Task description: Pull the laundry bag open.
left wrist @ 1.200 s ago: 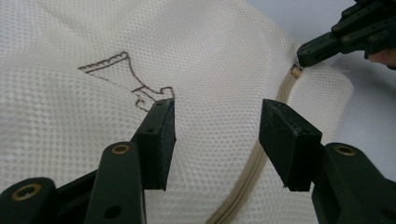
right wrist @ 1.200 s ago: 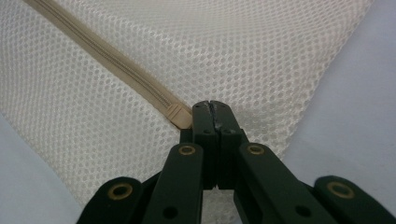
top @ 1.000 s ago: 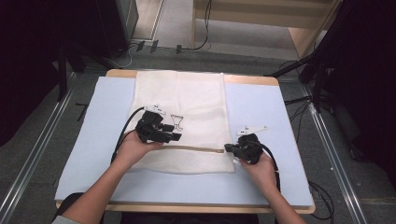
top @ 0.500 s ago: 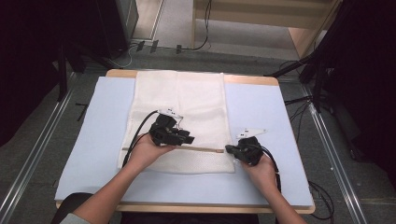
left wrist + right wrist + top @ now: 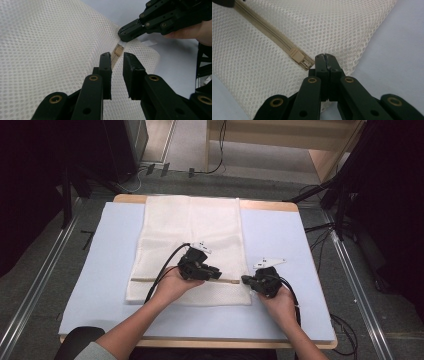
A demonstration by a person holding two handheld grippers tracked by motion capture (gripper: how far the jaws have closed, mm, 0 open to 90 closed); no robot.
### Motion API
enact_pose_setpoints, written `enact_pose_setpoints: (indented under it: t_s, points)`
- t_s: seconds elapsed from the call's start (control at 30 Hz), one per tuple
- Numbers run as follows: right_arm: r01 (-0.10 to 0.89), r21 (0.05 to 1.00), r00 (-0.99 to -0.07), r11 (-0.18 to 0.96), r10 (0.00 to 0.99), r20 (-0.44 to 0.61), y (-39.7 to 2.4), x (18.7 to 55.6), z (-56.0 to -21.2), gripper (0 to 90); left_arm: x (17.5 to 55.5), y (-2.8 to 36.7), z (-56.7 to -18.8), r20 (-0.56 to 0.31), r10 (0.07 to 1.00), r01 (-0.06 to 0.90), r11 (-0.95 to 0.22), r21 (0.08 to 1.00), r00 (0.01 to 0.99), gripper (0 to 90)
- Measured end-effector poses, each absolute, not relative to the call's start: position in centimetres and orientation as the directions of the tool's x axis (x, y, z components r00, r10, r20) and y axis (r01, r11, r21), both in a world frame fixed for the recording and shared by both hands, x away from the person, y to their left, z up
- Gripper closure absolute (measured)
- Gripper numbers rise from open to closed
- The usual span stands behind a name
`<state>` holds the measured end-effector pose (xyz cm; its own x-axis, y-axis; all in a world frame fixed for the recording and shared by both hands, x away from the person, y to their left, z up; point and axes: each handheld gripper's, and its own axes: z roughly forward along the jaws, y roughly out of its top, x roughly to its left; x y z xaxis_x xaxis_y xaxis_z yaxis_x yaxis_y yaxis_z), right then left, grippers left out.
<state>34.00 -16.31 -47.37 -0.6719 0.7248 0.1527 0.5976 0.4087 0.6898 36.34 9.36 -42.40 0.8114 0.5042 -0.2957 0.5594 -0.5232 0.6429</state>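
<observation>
High view: a white mesh zippered bag lies flat on the pale blue table mat; the left gripper sits over its beige zipper, the right gripper at the bag's right edge.

Left gripper view: the left gripper, jaws just closing but still apart, straddles the zipper ungrasped.

Right gripper view: the right gripper, clenched, pinches the mesh beside the beige zipper slider.
</observation>
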Motion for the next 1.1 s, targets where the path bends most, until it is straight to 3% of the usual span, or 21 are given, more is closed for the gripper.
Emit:
enact_pose_setpoints:
  t_s: [0.53,1.1]
  points:
    - [0.594,0.689,-0.670,0.414,0.729,0.140,-16.1,33.9,-47.3,90.0,36.8,5.7,-45.3,-0.327,0.507,0.592,-0.555,0.584,0.798,78.8]
    - [0.597,0.689,-0.667,0.410,0.731,0.143,-16.1,33.9,-47.3,90.0,37.1,3.7,-46.6,-0.329,0.504,0.591,-0.552,0.588,0.799,81.2]
